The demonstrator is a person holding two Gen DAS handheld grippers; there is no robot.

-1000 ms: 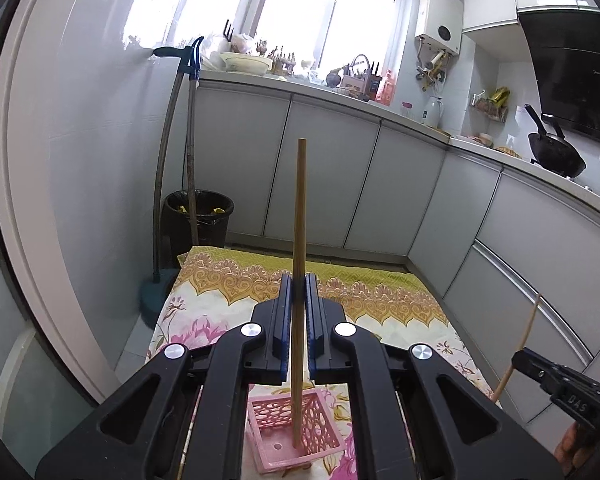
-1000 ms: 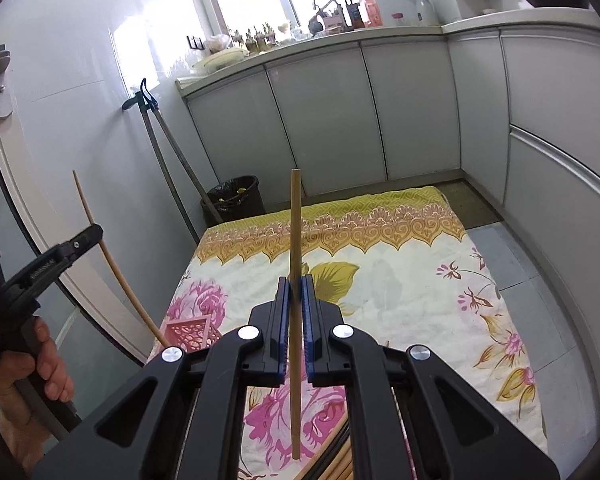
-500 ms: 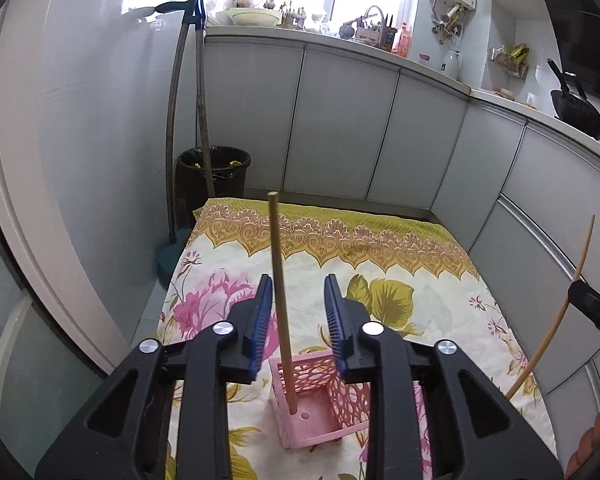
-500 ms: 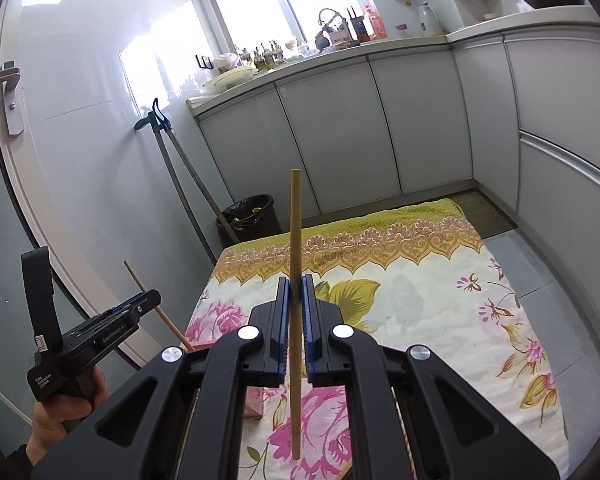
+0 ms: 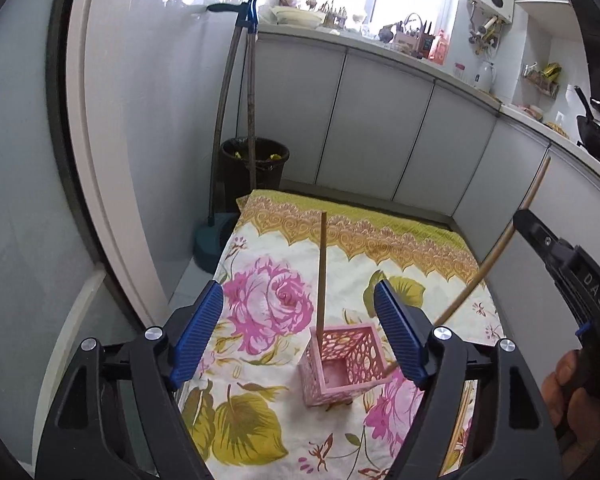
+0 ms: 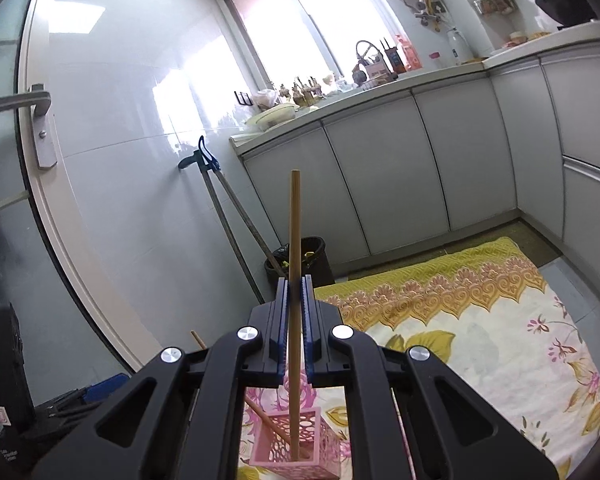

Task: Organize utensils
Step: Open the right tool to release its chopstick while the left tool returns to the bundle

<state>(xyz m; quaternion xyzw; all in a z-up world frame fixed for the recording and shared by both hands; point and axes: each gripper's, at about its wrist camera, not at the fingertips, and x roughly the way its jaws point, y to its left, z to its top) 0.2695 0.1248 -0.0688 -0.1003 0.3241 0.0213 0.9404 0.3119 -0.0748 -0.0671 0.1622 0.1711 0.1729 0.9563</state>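
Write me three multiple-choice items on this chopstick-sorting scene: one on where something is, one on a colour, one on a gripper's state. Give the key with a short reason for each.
1. Where does the chopstick released by the left gripper stand?
A. Flat on the floral cloth
B. Inside the lattice basket
C. In the black bin

2. What colour is the lattice basket?
A. Pink
B. Green
C. White

3. How is the right gripper?
A. Wide open and empty
B. Shut on a spoon
C. Shut on a chopstick

Key:
1 B: its lower end sits in the basket, leaning on the rim, with the opening jaws well clear of it on both sides.
2 A: the cut-out walls are pink against the floral cloth.
3 C: the blue pads press on the second chopstick, whose tip reaches down to the basket.
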